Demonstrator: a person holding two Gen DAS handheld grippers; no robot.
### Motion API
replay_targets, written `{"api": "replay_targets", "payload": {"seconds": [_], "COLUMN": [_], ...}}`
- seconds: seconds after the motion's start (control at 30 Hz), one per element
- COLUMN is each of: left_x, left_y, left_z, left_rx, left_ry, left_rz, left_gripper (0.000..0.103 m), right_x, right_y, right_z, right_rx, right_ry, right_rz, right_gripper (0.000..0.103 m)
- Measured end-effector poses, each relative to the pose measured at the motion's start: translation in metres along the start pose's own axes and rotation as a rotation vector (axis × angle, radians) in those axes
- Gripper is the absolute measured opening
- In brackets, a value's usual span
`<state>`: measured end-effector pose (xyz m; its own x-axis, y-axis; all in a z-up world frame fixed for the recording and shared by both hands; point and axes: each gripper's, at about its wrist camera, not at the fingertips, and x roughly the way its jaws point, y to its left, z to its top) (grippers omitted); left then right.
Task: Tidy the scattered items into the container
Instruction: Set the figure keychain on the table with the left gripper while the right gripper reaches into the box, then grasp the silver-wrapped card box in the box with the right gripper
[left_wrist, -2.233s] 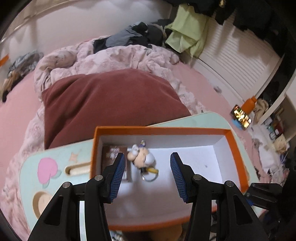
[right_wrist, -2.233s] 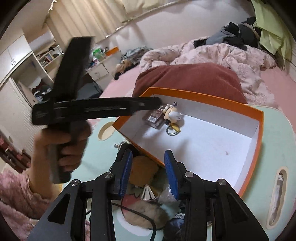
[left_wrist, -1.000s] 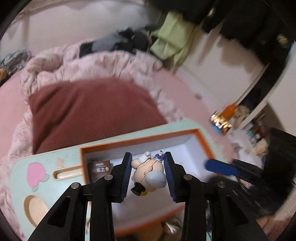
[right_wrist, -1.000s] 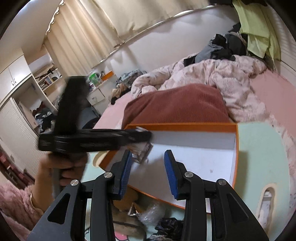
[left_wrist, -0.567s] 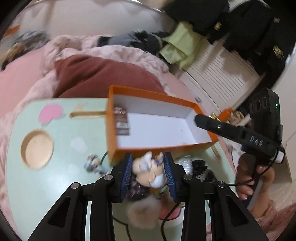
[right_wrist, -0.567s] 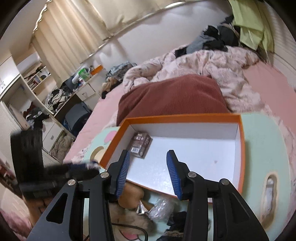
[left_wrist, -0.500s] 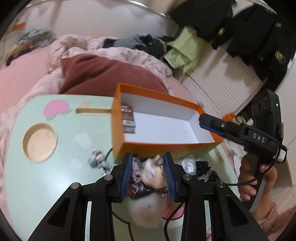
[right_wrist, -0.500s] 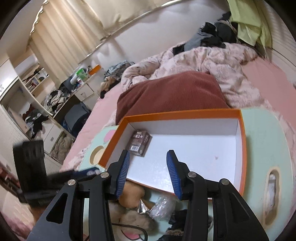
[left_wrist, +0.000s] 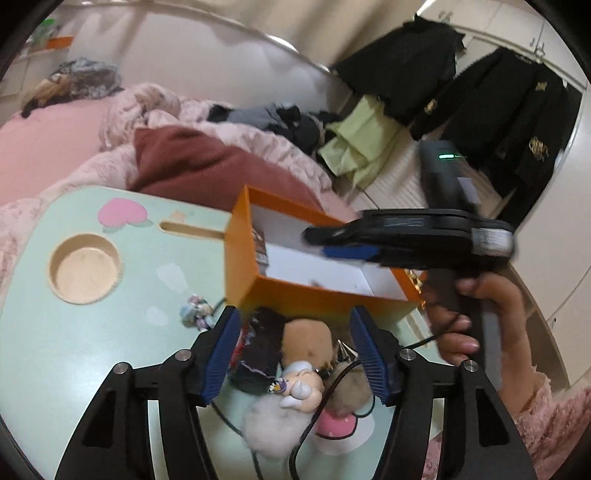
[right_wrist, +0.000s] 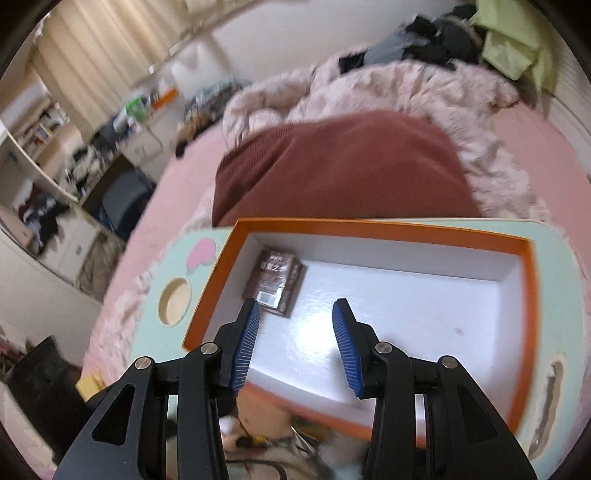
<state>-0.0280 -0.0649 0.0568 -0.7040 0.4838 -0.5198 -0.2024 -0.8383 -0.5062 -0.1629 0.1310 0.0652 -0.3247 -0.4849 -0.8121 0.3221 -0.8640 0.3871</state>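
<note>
Left gripper (left_wrist: 293, 350) jaws spread wide, nothing between the blue pads, pointed down over a pile of small items on the mint-green lap table (left_wrist: 129, 269) just in front of the orange box (left_wrist: 317, 299). Doll keychain figure (left_wrist: 301, 384) lies loose on the pile, below and between the fingers, not touched by either pad; it rests against a white fluffy pompom (left_wrist: 273, 421) and near a tan plush (left_wrist: 306, 338), with a dark pouch (left_wrist: 258, 350) to its left and a black cable (left_wrist: 306, 428) running across. Small pastel charm (left_wrist: 195, 314) sits alone on the table left of the left finger. Right gripper (right_wrist: 295, 341) also open, empty, hovering above the near-left part of the box interior, tilted forward and down. From the left wrist view the right gripper (left_wrist: 351, 243) shows side-on, roughly horizontal over the box, held by the person's right hand (left_wrist: 476, 321) wrapped around the handle, pink fuzzy sleeve at the wrist; image is motion-blurred there. Box (right_wrist: 528, 295) is orange outside, white inside, sits on the table; only thing inside is a brown packet (right_wrist: 277, 284) lying flat at the far-left corner, just beyond the right gripper's left finger. Behind the table, a dark red pillow (right_wrist: 340, 170) and pink blanket (right_wrist: 406, 85) on the bed. Pile contents under the right gripper are too blurred to tell.
</note>
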Motion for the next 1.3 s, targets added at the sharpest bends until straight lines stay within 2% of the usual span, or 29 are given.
{"api": "replay_targets", "payload": {"seconds": [0.13, 0.23, 0.3, 0.33, 0.4, 0.53, 0.6, 0.63, 0.73, 0.8, 0.83, 0.9, 1.1, 1.17, 1.23, 1.3], "left_x": [-0.010, -0.013, -0.013, -0.013, -0.012, -0.010, -0.010, -0.009, -0.010, -0.012, -0.013, -0.014, -0.012, -0.011, -0.009, -0.010], "left_y": [0.019, 0.036, 0.043, 0.046, 0.051, 0.056, 0.057, 0.057, 0.058, 0.060, 0.061, 0.064, 0.070, 0.070, 0.069, 0.069], "left_z": [0.002, 0.003, 0.004, 0.004, 0.004, 0.003, 0.003, 0.003, 0.002, 0.001, 0.001, -0.001, -0.003, -0.003, -0.003, -0.004], "left_rx": [-0.051, -0.112, -0.136, -0.143, -0.150, -0.158, -0.160, -0.162, -0.167, -0.169, -0.173, -0.183, -0.198, -0.196, -0.195, -0.198], "left_ry": [-0.031, -0.040, -0.038, -0.038, -0.037, -0.035, -0.037, -0.036, -0.038, -0.045, -0.051, -0.050, -0.032, -0.030, -0.023, -0.023], "left_rz": [0.039, 0.038, 0.041, 0.047, 0.053, 0.052, 0.052, 0.051, 0.046, 0.051, 0.053, 0.055, 0.051, 0.051, 0.048, 0.046], "left_gripper": [0.063, 0.063, 0.063, 0.063, 0.063, 0.063, 0.063, 0.063, 0.063, 0.063, 0.063, 0.063, 0.063, 0.063, 0.063, 0.063], "right_x": [0.045, 0.068, 0.072, 0.070, 0.061, 0.045, 0.036, 0.033, 0.043, 0.054, 0.054, 0.051, 0.026, 0.017, 0.023, 0.032], "right_y": [0.011, 0.019, 0.024, 0.026, 0.021, -0.004, -0.007, -0.003, 0.014, 0.023, 0.026, 0.025, 0.001, -0.003, 0.000, 0.003], "right_z": [0.019, 0.024, 0.025, 0.026, 0.026, 0.025, 0.027, 0.027, 0.025, 0.022, 0.020, 0.015, 0.018, 0.017, 0.017, 0.016], "right_rx": [0.003, -0.033, -0.062, -0.085, -0.100, -0.008, 0.022, 0.023, -0.007, -0.045, -0.056, -0.082, -0.060, -0.024, 0.033, 0.047], "right_ry": [0.124, 0.170, 0.155, 0.155, 0.139, 0.157, 0.133, 0.125, 0.168, 0.195, 0.171, 0.156, 0.139, 0.115, 0.153, 0.189], "right_rz": [-0.036, -0.092, -0.093, -0.118, -0.195, -0.250, -0.199, -0.141, -0.086, -0.111, -0.113, -0.151, -0.305, -0.212, -0.087, -0.040], "right_gripper": [0.043, 0.043, 0.044, 0.048, 0.049, 0.050, 0.050, 0.050, 0.050, 0.053, 0.061, 0.070, 0.070, 0.070, 0.070, 0.069]}}
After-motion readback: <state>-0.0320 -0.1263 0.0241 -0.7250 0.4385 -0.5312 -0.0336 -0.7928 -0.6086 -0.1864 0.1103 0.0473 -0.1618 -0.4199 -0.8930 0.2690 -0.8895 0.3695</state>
